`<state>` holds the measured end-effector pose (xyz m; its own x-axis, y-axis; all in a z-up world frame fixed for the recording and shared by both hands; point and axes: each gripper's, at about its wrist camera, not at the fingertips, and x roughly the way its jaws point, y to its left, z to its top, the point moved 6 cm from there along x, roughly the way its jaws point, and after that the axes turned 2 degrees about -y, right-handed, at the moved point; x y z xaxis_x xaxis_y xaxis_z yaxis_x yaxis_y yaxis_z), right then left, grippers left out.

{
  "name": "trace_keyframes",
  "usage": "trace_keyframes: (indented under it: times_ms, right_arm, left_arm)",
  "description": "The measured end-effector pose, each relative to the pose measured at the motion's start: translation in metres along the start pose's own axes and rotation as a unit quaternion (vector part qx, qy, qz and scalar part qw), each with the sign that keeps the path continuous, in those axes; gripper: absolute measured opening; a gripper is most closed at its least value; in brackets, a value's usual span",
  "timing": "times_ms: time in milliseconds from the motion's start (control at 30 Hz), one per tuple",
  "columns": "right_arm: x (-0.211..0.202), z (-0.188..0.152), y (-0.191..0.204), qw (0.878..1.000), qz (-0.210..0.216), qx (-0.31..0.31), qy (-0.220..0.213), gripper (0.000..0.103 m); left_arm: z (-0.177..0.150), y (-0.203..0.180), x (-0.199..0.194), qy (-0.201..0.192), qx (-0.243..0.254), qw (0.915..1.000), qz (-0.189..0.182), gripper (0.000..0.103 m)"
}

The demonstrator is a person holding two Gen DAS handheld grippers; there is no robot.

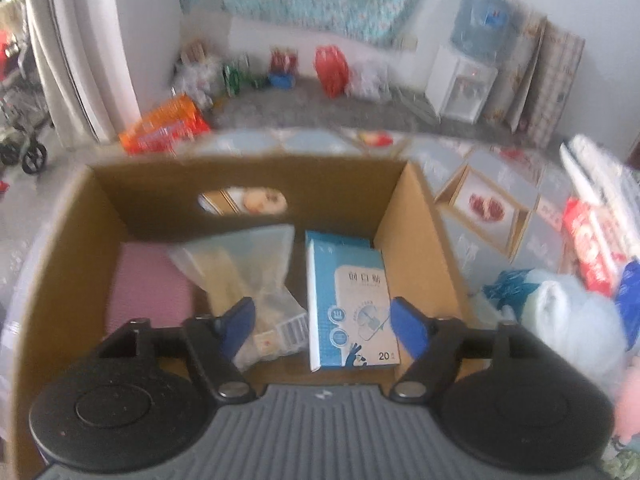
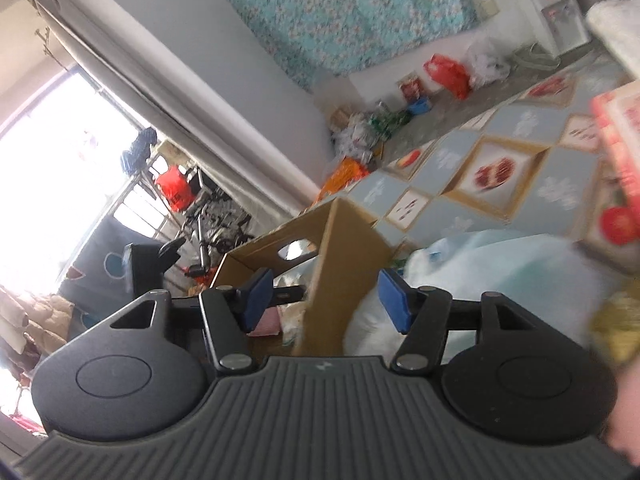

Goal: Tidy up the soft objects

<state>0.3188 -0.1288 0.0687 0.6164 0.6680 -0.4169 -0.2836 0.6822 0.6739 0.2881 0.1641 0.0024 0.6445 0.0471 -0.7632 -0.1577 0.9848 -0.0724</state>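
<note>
Your cardboard box (image 1: 72, 240) is the collecting point, and it sits open-topped on the table (image 1: 492, 172) so things can be dropped in from above. Inside it, a blue-and-white carton of plasters (image 1: 348, 300) lies flat against the right-hand wall, label up; just beside it rests a clear plastic bag (image 1: 244, 268) with pale strips in it, crinkled and slack; a pink, matte, cloth-like piece (image 1: 148, 284) covers the left of the floor. An oval hand-hole (image 1: 244, 200) is cut in the far wall.

Your left gripper (image 1: 320, 324) hangs over the box with its blue pads spread wide and nothing between them. The carton and bag lie below it, untouched, which reads as a drop already made, though that is a judgement.

Outside the box, just beside its right wall, waits the soft pile: a rolled pale-blue towel (image 1: 560, 312), fluffy and thick, with a crumpled blue plastic bag (image 1: 508, 284) against it. Your right gripper (image 2: 326, 300) points along the box's outer corner toward that white-and-blue heap (image 2: 500, 264), pads apart and empty. The view is tilted and smeared, so its exact target cannot be told.

The table wears a glossy cloth printed with grey tiles and fruit panels; a red-and-white printed packet (image 1: 588, 248) lies at the right edge.
</note>
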Motion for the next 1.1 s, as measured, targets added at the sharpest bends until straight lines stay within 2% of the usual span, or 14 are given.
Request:
trace_keyframes:
  times_ms: [133, 267, 367, 467, 667, 767, 867, 967, 1100]
  right_arm:
    - [-0.066, 0.011, -0.021, 0.998, -0.034, -0.015, -0.050, 0.070]
    - [-0.123, 0.022, -0.047, 0.993, -0.070, -0.015, -0.093, 0.074]
    - [-0.151, 0.022, -0.071, 0.990, -0.091, -0.004, -0.107, 0.075]
    - [-0.162, 0.020, -0.093, 0.990, -0.099, 0.010, -0.104, 0.075]
    - [-0.151, 0.020, -0.150, 0.988, -0.108, 0.062, -0.090, 0.075]
    - [-0.130, 0.024, -0.178, 0.986, -0.120, 0.086, -0.078, 0.073]
    - [-0.110, 0.028, -0.204, 0.983, -0.136, 0.104, -0.066, 0.073]
    - [-0.100, 0.032, -0.231, 0.979, -0.140, 0.132, -0.064, 0.074]
    - [-0.088, 0.036, -0.260, 0.977, -0.134, 0.157, -0.058, 0.074]
  left_arm:
    - [0.003, -0.009, -0.062, -0.071, 0.015, 0.9974, 0.002, 0.087]
    - [0.004, -0.042, -0.114, -0.117, 0.046, 0.9917, -0.029, 0.093]
    - [0.000, -0.087, -0.136, -0.130, 0.095, 0.9849, -0.063, 0.097]
    - [-0.011, -0.147, -0.138, -0.122, 0.158, 0.9753, -0.095, 0.097]
    - [-0.044, -0.271, -0.111, -0.087, 0.265, 0.9492, -0.145, 0.096]
    - [-0.063, -0.324, -0.084, -0.073, 0.311, 0.9347, -0.155, 0.095]
    - [-0.080, -0.363, -0.051, -0.053, 0.350, 0.9233, -0.149, 0.090]
    - [-0.087, -0.387, -0.014, -0.023, 0.366, 0.9178, -0.153, 0.089]
    - [-0.089, -0.413, 0.024, -0.002, 0.371, 0.9160, -0.152, 0.090]
